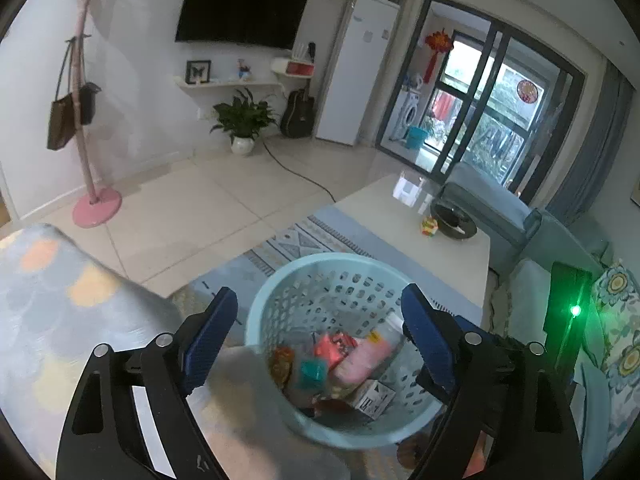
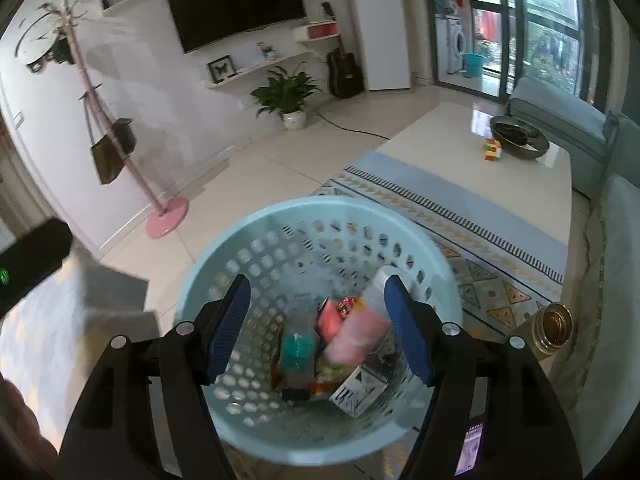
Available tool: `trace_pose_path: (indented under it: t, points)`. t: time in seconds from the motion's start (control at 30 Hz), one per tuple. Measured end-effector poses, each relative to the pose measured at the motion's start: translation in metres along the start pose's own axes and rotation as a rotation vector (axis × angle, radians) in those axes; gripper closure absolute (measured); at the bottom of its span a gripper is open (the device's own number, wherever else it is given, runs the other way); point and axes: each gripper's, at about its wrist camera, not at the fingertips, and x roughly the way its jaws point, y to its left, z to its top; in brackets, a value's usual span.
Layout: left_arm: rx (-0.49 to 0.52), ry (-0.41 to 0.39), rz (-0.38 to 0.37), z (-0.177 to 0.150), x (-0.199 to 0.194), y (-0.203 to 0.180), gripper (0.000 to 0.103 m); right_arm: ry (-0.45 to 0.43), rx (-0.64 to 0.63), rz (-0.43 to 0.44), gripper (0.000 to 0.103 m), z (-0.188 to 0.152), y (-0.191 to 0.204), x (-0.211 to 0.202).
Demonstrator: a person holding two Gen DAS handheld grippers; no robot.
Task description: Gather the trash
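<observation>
Left tool [image 1: 320, 328]: spread wide, blue pads well apart, nothing between them; poised above the basket, touching nothing visible.
Right tool [image 2: 318, 316]: spread wide, holding nothing; pads framing the basket interior from above, no visible contact.
Basket [image 2: 224, 240]: light blue, round, perforated wall; standing on the patterned rug [image 2: 500, 236], directly below both tools.
Trash in basket: pink bottle [image 2: 354, 338] with white cap, lying tilted; white printed carton [image 2: 358, 390] beside it at the bottom; teal-capped item [image 2: 298, 350]; red wrapper [image 2: 332, 314]; orange wrapper [image 1: 282, 362] against the wall. All blurred, finer detail unreadable.
Surface [image 2: 440, 148]: pale low table beyond the rug, carrying a dark bowl [image 2: 520, 142] and a coloured cube [image 2: 493, 150] just beside it.
Right edge, right wrist view: gold jar [image 2: 554, 330] near the rug.
</observation>
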Motion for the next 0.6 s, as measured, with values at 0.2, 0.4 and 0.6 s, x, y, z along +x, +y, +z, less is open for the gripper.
trace_pose_path:
  t: [0.2, 0.4, 0.6]
  points:
    - [-0.013, -0.075, 0.029, -0.014, -0.064, 0.004, 0.021, -0.031, -0.080, 0.081, 0.036, -0.018, 0.028, -0.048]
    - [-0.035, -0.193, 0.084, -0.040, -0.141, 0.011, 0.017, -0.123, -0.176, 0.139, 0.029, -0.032, 0.063, -0.115]
    - [-0.040, -0.293, 0.191, -0.068, -0.202, 0.014, 0.013, -0.229, -0.237, 0.152, 0.025, -0.056, 0.091, -0.175]
